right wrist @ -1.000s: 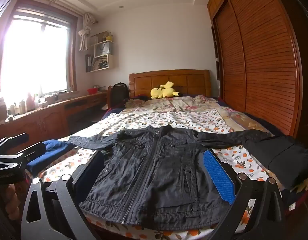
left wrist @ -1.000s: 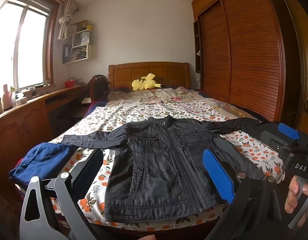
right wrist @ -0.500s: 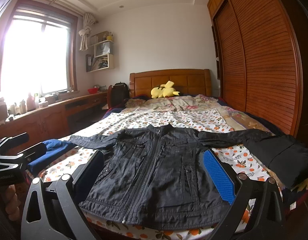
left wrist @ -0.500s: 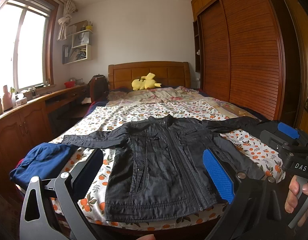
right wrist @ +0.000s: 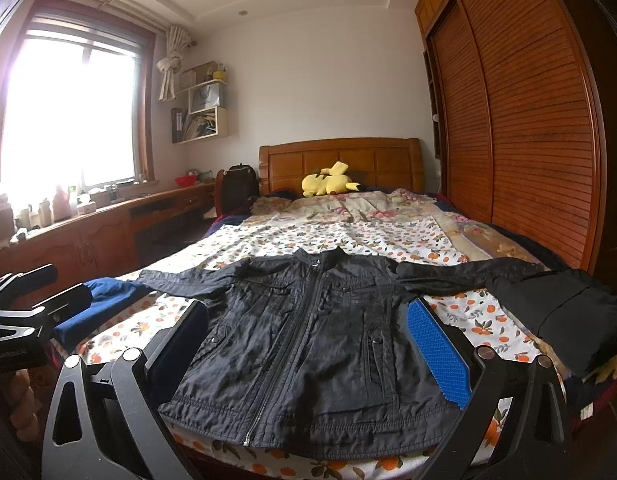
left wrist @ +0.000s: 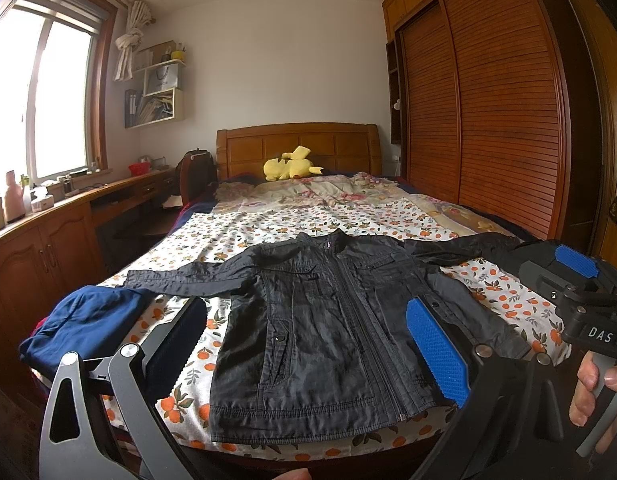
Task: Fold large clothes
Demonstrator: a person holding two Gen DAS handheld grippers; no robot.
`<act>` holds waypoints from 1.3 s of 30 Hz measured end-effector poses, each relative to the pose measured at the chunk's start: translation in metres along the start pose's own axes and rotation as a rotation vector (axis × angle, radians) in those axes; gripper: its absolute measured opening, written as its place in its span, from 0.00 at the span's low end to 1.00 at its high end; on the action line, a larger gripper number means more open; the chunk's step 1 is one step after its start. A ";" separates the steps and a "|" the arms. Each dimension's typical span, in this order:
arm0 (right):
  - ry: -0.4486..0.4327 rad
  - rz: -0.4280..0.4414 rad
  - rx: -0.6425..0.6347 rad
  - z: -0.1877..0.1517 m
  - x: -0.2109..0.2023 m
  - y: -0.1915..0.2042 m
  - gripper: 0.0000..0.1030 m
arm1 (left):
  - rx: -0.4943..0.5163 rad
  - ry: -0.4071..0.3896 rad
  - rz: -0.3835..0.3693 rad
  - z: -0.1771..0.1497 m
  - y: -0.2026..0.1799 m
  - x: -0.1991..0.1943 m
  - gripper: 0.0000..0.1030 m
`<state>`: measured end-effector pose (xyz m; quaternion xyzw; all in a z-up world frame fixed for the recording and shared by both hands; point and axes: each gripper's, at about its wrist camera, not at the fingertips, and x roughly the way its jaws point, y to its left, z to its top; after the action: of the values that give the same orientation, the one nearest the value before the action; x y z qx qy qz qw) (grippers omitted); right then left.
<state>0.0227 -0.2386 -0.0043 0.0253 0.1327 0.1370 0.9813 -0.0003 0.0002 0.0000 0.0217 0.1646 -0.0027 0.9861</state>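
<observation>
A black zip jacket lies flat, front up, on the foot of the bed, sleeves spread to both sides; it also shows in the right wrist view. My left gripper is open and empty, held above the near hem, jaws wide apart. My right gripper is open and empty in the same way. The right gripper shows at the right edge of the left wrist view, held by a hand. The left gripper shows at the left edge of the right wrist view.
The bed has an orange-print sheet and a wooden headboard with a yellow plush toy. A blue garment lies at the bed's left corner, a black folded garment at the right. A desk runs along the left, a wardrobe along the right.
Both views have shifted only slightly; the jacket lies as before and both grippers stay open.
</observation>
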 end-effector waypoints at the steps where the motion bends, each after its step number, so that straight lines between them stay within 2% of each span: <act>1: 0.000 0.000 0.000 0.000 0.000 0.000 0.94 | 0.000 -0.001 0.000 0.000 0.000 0.000 0.98; 39: -0.006 0.000 -0.001 -0.001 -0.002 0.000 0.94 | 0.014 -0.020 -0.005 0.013 -0.008 -0.015 0.98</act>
<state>0.0203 -0.2394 -0.0042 0.0253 0.1299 0.1370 0.9817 -0.0106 -0.0080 0.0165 0.0282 0.1548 -0.0066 0.9875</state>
